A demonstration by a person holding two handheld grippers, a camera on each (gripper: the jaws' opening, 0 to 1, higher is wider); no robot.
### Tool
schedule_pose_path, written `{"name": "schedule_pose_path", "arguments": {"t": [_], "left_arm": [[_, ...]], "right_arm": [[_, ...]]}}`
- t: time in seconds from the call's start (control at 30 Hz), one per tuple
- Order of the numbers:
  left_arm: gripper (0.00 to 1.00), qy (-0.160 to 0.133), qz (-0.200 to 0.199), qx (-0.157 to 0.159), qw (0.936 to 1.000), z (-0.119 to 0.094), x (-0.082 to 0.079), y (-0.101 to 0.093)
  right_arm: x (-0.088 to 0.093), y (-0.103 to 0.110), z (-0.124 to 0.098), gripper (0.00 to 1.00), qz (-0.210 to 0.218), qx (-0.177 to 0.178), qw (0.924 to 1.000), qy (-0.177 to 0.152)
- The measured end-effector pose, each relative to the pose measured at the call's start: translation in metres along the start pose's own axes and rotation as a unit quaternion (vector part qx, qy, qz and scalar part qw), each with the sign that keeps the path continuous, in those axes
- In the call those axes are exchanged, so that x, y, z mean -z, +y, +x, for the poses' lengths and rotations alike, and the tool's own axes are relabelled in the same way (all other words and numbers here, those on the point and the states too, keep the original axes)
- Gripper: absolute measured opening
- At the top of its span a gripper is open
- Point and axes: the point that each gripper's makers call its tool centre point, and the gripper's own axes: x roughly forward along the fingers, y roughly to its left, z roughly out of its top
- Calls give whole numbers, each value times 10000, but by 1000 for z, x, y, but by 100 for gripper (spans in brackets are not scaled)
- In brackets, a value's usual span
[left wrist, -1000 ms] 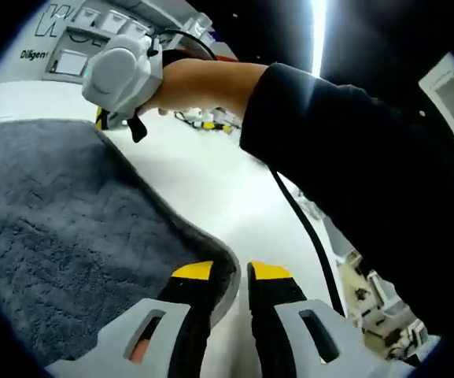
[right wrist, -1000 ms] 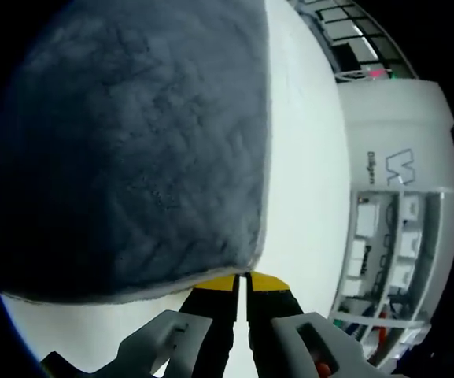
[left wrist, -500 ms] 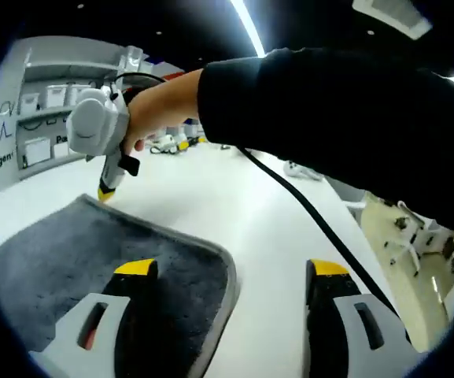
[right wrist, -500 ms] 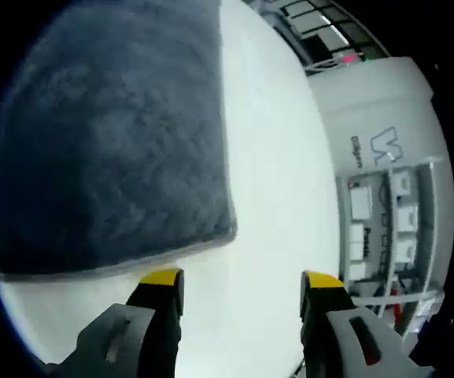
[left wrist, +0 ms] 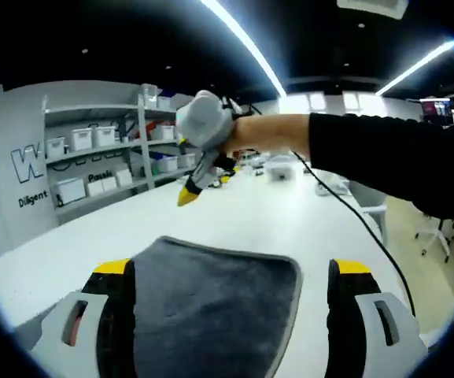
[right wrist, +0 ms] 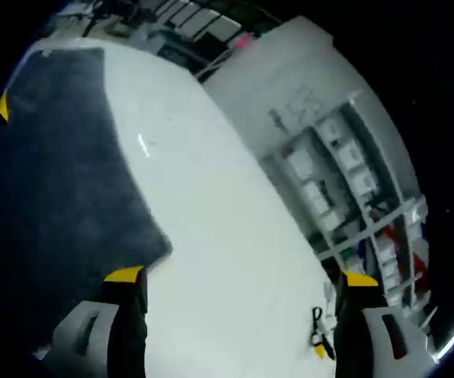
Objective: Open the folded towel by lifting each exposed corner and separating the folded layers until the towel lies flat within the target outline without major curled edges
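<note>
The dark grey towel (left wrist: 211, 307) lies spread on the white table (left wrist: 234, 220), its near rounded edge between my left gripper's (left wrist: 230, 272) open jaws, which hold nothing. In the right gripper view the towel (right wrist: 53, 197) stretches along the left side, one corner just left of my right gripper (right wrist: 242, 277). That gripper is open and hangs over bare table (right wrist: 211, 205). In the left gripper view the right gripper (left wrist: 189, 197) hangs in the air beyond the towel, held by a hand (left wrist: 258, 138) with a black sleeve. A yellow tip of the left gripper (right wrist: 4, 106) peeks in at the towel's far side.
Shelves with white bins (left wrist: 93, 150) stand behind the table by a white wall. The same shelving (right wrist: 345, 181) runs along the right gripper view. A small black and yellow tool (right wrist: 318, 332) lies on the table near the right jaw. A black cable (left wrist: 360, 228) trails from the sleeve.
Both grippers went from shut on the towel's edge to open, letting it go, then rose away from it. The towel now lies on the table.
</note>
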Motion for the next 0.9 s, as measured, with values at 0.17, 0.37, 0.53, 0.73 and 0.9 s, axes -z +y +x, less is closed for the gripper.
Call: {"name": "schedule_pose_path", "arguments": {"t": [0.17,0.37,0.53,0.73,0.9], "left_arm": [[100,-45,120,-494,9987,-55,-10,62],[99,-193,95,-1271,9917,-135,-16,136],[99,-212,126,-1927,9809,-209,-15,184],[98,-155,-20,-2625,9648,-286,4,237],[96,84,-365,-2953,9547,-337,43,264]], "right_arm": [[-22,-8,-21,100,331,244,9989,-210],[-48,-13,-48,100,1005,443,9905,-828],[-52,-11,-69,100,1604,491,9788,-1177],[-36,-2,-105,100,1579,857,9741,-1374],[-8,17,-125,100,1913,849,9691,-1307]]}}
